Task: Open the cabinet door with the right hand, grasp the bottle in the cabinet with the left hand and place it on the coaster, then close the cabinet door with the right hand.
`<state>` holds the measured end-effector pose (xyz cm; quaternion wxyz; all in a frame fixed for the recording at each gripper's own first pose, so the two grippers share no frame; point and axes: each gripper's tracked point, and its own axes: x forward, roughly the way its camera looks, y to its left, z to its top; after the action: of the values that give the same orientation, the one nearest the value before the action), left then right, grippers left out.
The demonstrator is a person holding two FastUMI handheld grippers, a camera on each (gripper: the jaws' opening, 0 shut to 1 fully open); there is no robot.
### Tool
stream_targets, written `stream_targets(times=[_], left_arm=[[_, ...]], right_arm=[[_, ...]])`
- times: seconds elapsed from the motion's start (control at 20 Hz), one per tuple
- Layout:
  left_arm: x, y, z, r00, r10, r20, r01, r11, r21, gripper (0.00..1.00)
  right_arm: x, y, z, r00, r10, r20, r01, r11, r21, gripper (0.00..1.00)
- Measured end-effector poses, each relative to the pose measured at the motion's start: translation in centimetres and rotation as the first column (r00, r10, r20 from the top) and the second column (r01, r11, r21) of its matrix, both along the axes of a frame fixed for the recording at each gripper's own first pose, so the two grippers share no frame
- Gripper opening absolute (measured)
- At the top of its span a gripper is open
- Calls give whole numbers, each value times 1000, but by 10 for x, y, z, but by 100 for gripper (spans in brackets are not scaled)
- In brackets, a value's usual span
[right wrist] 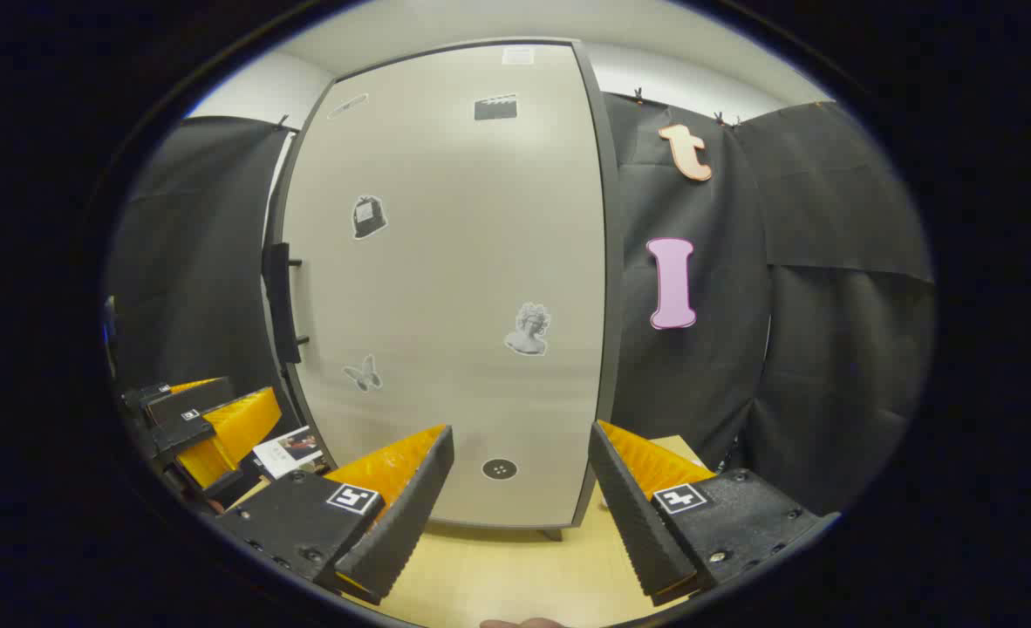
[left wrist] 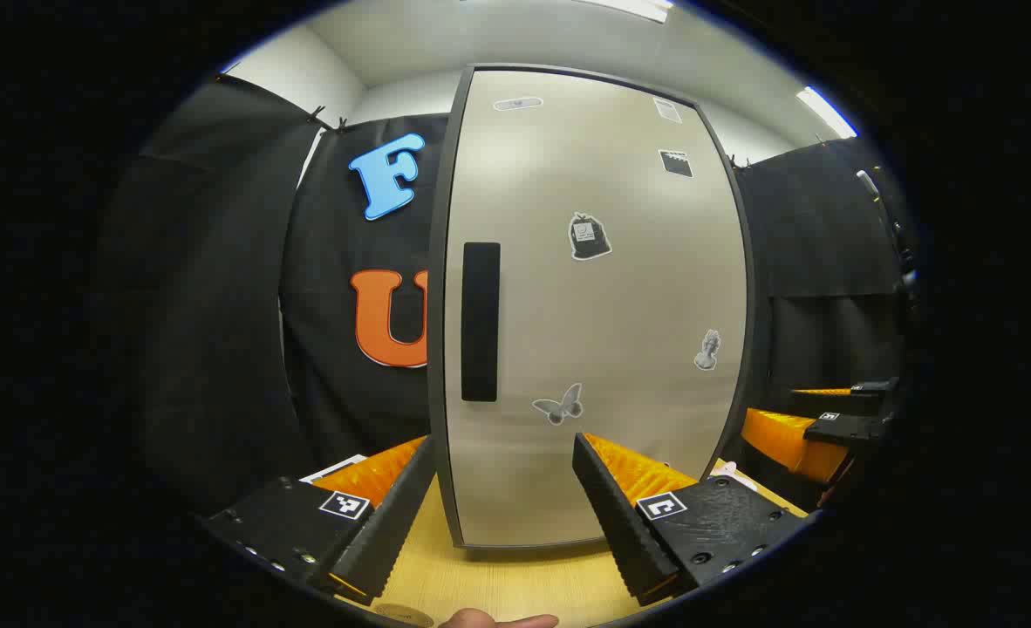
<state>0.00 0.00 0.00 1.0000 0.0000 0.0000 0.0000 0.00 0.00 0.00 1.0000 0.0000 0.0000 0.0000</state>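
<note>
Cabinet door (right wrist: 446, 288) is shut, and its dark vertical handle (right wrist: 277, 301), long axis upright, sits on the door's left edge, so the right gripper (right wrist: 515, 488), jaws wide apart and holding nothing, faces the door's lower middle with the handle up and to its left. The left gripper (left wrist: 502, 493), also spread wide and empty, faces the same door with the handle (left wrist: 481, 321) just above it, nearer to it than to the right one, though the task assigns the pull to the right. Bottle is presumably behind the closed door, and the coaster can't be made out on the wooden table (left wrist: 498, 584).
</note>
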Motion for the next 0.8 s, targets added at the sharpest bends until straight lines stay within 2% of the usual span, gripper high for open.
stream_targets(times=[0.8], left_arm=[[-1,-1,0,1000,-9,3,9,1000,1,95]], right_arm=[[-2,4,6,1000,22,19,-22,1000,-15,100]])
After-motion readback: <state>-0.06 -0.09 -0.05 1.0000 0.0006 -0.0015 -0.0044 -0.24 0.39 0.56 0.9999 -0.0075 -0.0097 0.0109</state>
